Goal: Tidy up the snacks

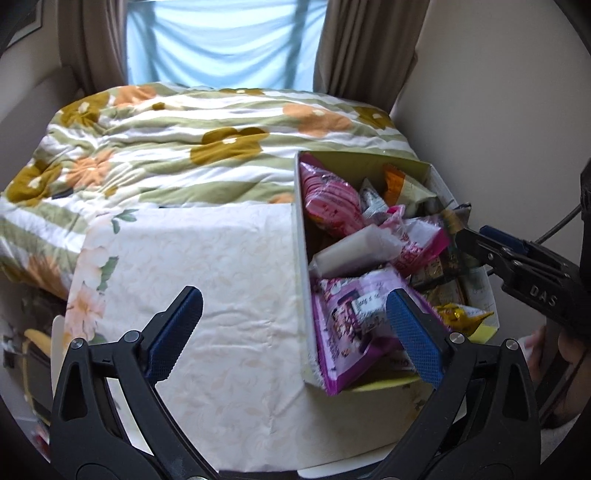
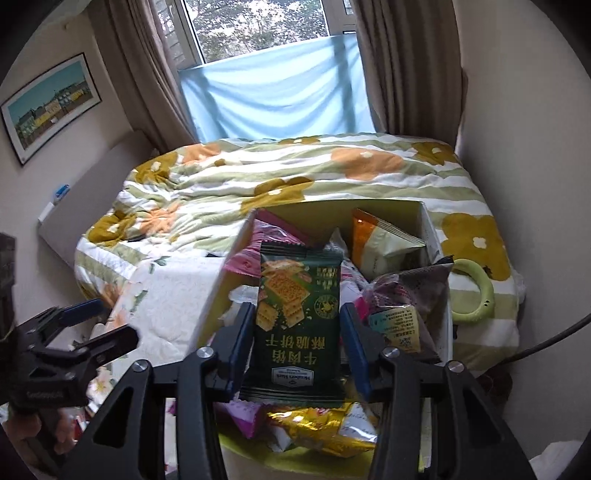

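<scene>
1. Right gripper [image 2: 297, 328] — your fingers clamp the green cracker packet [image 2: 299, 317], lifted over the snack box [image 2: 424, 221], likely for sorting.
2. Left gripper [image 1: 291, 332] — spread wide, holding nothing, above the cream cloth [image 1: 203, 266].
3. Floral quilt [image 1: 166, 147] behind.

Room: a bed [image 2: 332, 184] covered by a flower-patterned quilt [image 1: 166, 147] stands against the window [image 2: 255, 26]. Brown curtains [image 2: 147, 74] hang on both sides; a light blue cloth [image 2: 277, 96] covers the lower pane. Daylight enters above it. A framed picture [image 2: 50, 107] hangs on the beige left wall [image 2: 110, 122].
</scene>
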Demonstrator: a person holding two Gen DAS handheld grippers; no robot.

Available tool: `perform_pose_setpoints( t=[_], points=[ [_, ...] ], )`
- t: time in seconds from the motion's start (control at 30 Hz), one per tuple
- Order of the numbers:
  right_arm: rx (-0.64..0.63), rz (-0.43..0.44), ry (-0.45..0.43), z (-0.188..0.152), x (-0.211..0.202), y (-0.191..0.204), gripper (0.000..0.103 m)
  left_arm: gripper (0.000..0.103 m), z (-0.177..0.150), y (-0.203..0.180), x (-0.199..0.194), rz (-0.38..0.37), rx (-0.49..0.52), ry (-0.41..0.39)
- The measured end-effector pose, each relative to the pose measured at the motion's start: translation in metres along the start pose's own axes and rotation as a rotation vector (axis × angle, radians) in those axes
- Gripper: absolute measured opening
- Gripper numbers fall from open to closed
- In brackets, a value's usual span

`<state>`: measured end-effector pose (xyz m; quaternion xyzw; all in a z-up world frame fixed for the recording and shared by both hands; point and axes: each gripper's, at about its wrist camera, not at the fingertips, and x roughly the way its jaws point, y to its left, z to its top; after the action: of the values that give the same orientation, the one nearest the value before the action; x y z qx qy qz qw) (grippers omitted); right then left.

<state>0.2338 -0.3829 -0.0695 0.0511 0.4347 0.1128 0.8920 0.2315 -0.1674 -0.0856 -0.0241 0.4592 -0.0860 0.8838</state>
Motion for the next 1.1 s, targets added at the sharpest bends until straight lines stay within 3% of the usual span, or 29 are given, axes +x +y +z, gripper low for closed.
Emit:
perform_pose_setpoints(
  t=[0.03,0.07,0.1,0.23,0.43,0.67,0.83,1.1],
  points=[
    [0.002,-0.029,0.006,-0.002,0.002,0.0,0.064,0.099,-0.005,0.002,-0.003,0.008,0.003,-0.004],
    [0.011,-0.039,0.007,-0.003,0.002,-0.002,0.087,0.099,-0.009,0.004,-0.006,0.019,0.005,-0.007],
    [0.029,-0.044,0.006,-0.007,0.0,-0.004,0.101,0.099,-0.013,0.005,-0.009,0.037,0.009,-0.011],
    [0.058,-0.113,-0.005,-0.028,-0.014,-0.004,0.102,0.099,-0.028,0.011,-0.017,0.078,0.037,-0.027],
    [0.074,-0.145,-0.011,-0.051,-0.036,0.01,0.102,0.099,-0.038,0.021,-0.044,0.057,0.056,-0.064],
    [0.031,-0.17,-0.113,-0.054,-0.092,0.053,0.102,0.099,-0.041,0.038,-0.115,0.06,0.062,-0.193],
    [0.004,-0.187,-0.188,-0.065,-0.137,0.092,0.102,0.102,-0.057,0.048,-0.173,0.117,0.079,-0.308],
    [0.003,-0.213,-0.24,-0.094,-0.168,0.124,0.102,0.102,-0.101,0.054,-0.214,0.172,0.108,-0.352]
  ],
)
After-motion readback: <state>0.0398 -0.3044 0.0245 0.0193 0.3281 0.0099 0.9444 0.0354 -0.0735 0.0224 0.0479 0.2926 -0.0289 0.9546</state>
